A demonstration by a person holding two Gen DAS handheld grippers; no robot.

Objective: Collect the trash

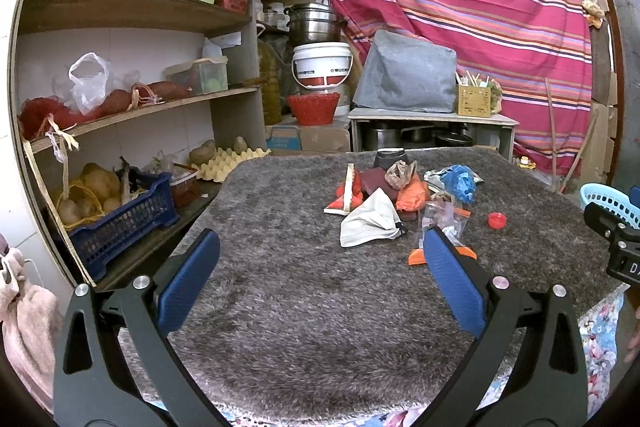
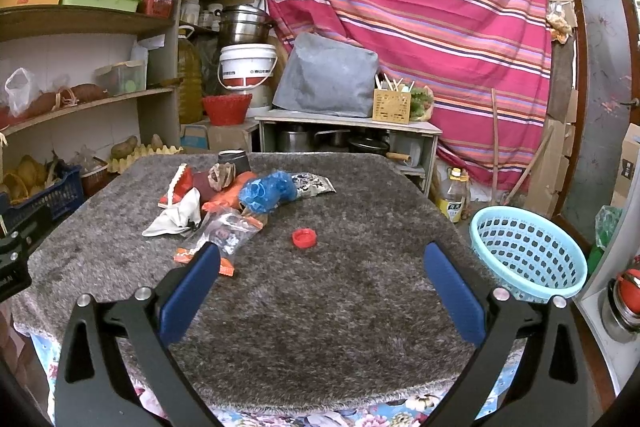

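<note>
A heap of trash lies on the grey shaggy table cover (image 1: 304, 307): a white crumpled cloth (image 1: 370, 221) (image 2: 176, 217), a blue plastic bag (image 1: 460, 183) (image 2: 266, 191), an orange wrapper (image 1: 412, 197), a clear zip bag (image 2: 228, 233) and a red bottle cap (image 1: 497, 220) (image 2: 304, 238). A light blue perforated basket (image 2: 528, 253) stands at the table's right edge. My left gripper (image 1: 322, 247) is open and empty, short of the heap. My right gripper (image 2: 322, 259) is open and empty, just short of the cap.
Wooden shelves (image 1: 132, 107) with potatoes, bags and a blue crate (image 1: 120, 227) stand at the left. Behind the table are a low cabinet (image 2: 348, 131) with pots, a white bucket (image 1: 322, 65) and a striped red curtain (image 2: 420, 19). A dark cup (image 2: 234, 161) stands at the table's far edge.
</note>
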